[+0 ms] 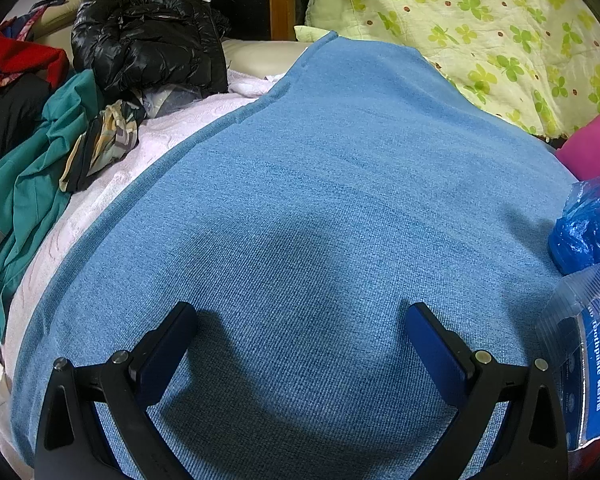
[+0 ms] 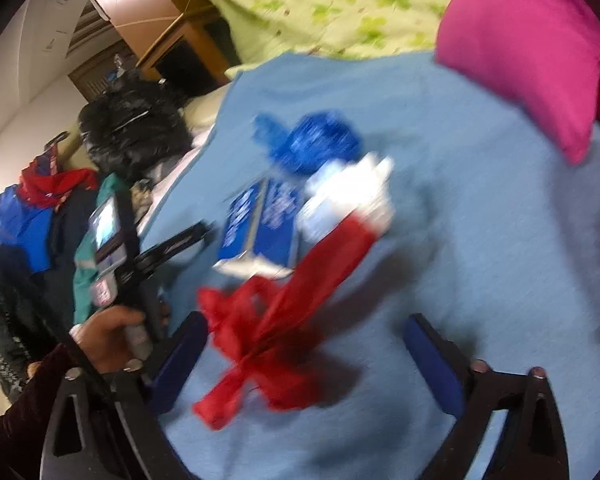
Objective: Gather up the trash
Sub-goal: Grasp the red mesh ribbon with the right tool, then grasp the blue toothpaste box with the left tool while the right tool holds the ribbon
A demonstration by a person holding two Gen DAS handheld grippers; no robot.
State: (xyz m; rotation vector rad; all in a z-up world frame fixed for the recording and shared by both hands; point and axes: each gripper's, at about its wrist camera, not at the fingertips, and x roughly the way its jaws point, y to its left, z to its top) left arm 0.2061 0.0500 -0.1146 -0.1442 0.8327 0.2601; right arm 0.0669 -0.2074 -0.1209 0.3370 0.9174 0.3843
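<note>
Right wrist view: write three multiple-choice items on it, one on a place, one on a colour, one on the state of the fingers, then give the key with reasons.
1. Where does the red plastic bag lie?
A. on the blue cloth
B. on the pink cushion
C. on the black jacket

2. What colour is the crumpled bag beyond the toothpaste box?
A. green
B. blue
C. yellow

3. How do the fingers of the right gripper stand?
A. shut on the red bag
B. shut on the box
C. open, apart

Key:
1 A, the red bag rests on the blue cloth, with the pink cushion and black jacket well off to the sides.
2 B, the crumpled bag is plainly deep blue.
3 C, a wide gap shows between the two fingers, and neither visibly clamps the bag, though the picture is blurred.
</note>
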